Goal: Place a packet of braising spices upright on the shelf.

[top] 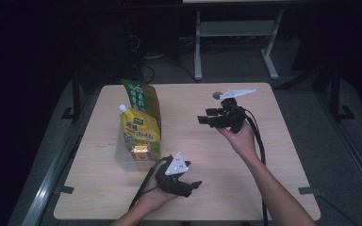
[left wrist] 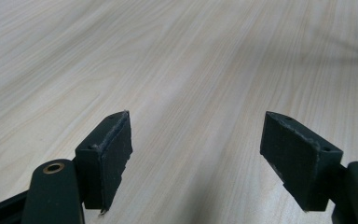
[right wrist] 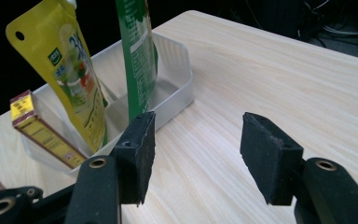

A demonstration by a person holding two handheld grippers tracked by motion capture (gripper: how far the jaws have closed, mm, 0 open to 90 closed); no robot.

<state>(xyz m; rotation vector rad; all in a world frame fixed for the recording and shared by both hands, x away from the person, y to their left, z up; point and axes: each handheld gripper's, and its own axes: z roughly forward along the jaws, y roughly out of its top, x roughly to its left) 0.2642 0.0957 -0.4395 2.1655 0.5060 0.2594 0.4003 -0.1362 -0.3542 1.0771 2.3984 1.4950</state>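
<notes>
Two grippers stand spread and empty. From above, your right gripper [top: 206, 117] faces the clear plastic bin [top: 122, 157] of pouches. Your left gripper [left wrist: 196, 154] frames bare table. Ahead of your right fingers [right wrist: 137, 149], the yellow spouted pouch [right wrist: 70, 79] leans; nudging it could topple it.

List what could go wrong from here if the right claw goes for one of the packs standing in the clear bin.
1. The yellow pouch and green pouch stand tall and leaning in the shallow clear bin; a nudge from the open right claw could tip either over.
2. The small box leans at the bin's end and might slide.
3. The bin looks light, so a pull could drag it; the left claw hangs open over bare table, not bracing it.
</notes>
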